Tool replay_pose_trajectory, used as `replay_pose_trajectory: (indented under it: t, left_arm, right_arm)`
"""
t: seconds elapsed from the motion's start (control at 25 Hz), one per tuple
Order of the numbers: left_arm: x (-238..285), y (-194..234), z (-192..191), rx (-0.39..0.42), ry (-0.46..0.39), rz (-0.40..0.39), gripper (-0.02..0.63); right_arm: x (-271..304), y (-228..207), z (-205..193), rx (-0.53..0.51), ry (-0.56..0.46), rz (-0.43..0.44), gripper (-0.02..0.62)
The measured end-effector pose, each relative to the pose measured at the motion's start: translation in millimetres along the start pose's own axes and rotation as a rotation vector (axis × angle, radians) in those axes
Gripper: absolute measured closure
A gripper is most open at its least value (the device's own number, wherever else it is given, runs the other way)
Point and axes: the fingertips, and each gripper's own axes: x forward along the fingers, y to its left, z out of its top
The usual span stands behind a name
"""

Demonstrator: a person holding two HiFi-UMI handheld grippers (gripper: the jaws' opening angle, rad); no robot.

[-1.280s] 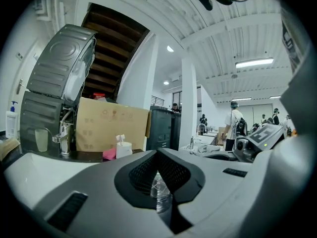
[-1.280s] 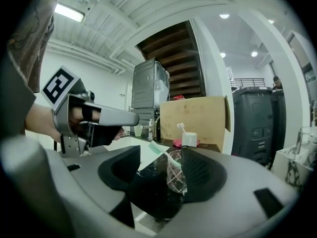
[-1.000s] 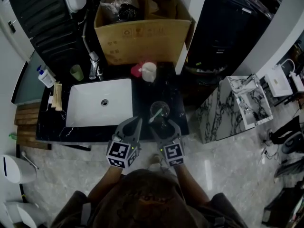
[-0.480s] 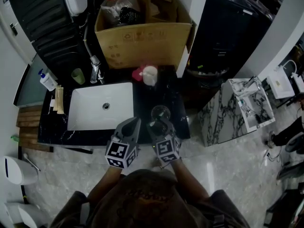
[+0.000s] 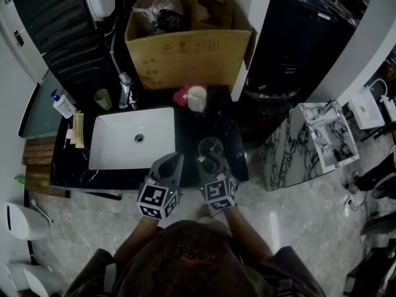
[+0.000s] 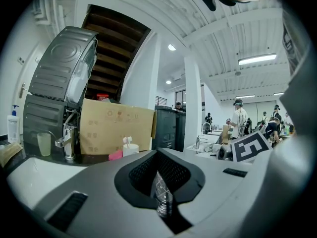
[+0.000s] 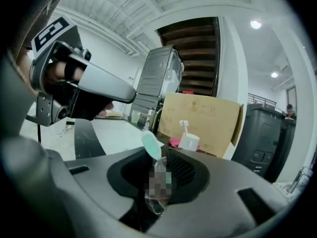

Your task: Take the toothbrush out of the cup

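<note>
Standing at the far left of the black counter (image 5: 204,122), a white soap bottle (image 5: 61,103) with a blue top is showing a label too small to read. Behind the white sink (image 5: 111,142), the cardboard box (image 5: 189,57) is carrying faint printed symbols on its front, and none of them are legible as words. Lower down, the left gripper (image 5: 174,161) and the right gripper (image 5: 212,164) are each wearing black-and-white square markers, which are patterns rather than letters.

The left gripper is hovering over the front of the counter just right of the sink, with its jaws drawn close together. A small clear bit (image 6: 161,200) is glinting in the slit, and what it is cannot be told. In the head view the right gripper is covering the near side of the clear glass cup (image 5: 210,145). That cup is standing on the counter right of the sink, in front of a white cup (image 5: 197,98), and its contents cannot be picked out there.

In the right gripper view the toothbrush (image 7: 151,145) is rising from between the right gripper's jaws. These have just been closing and are now pinching its handle in a narrow gap. Its head is pale green and oval, leaning slightly left on a thin white neck. The handle below is blurred. A glassy edge is peeking out beneath it, so how deep the brush is sitting in the cup is not showing.
</note>
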Motion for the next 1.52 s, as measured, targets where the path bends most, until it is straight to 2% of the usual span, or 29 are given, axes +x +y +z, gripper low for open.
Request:
replay_pose_trajectory:
  t: [0.2, 0.76, 1.0, 1.16, 1.52]
  left_arm:
    - [1, -4, -2, 0.0, 0.002, -0.009, 0.604]
    - [3, -18, -5, -0.015, 0.002, -0.045, 0.604]
    - [-3, -27, -6, -0.016, -0.001, -0.072, 0.604]
    - [-12, -32, -13, -0.025, 0.007, -0.09, 0.604]
    - [-34, -50, -16, -0.06, 0.001, -0.169, 0.604]
  right_arm:
    - [-7, -16, 5, 0.005, -0.03, -0.058, 0.563]
    - [-29, -37, 27, 0.059, -0.085, -0.107, 0.566]
    - [-57, -47, 66, 0.146, -0.167, -0.125, 0.566]
    - [-78, -48, 94, 0.134, -0.213, -0.144, 0.566]
    - [-141, -27, 105, 0.214, -0.188, -0.199, 0.566]
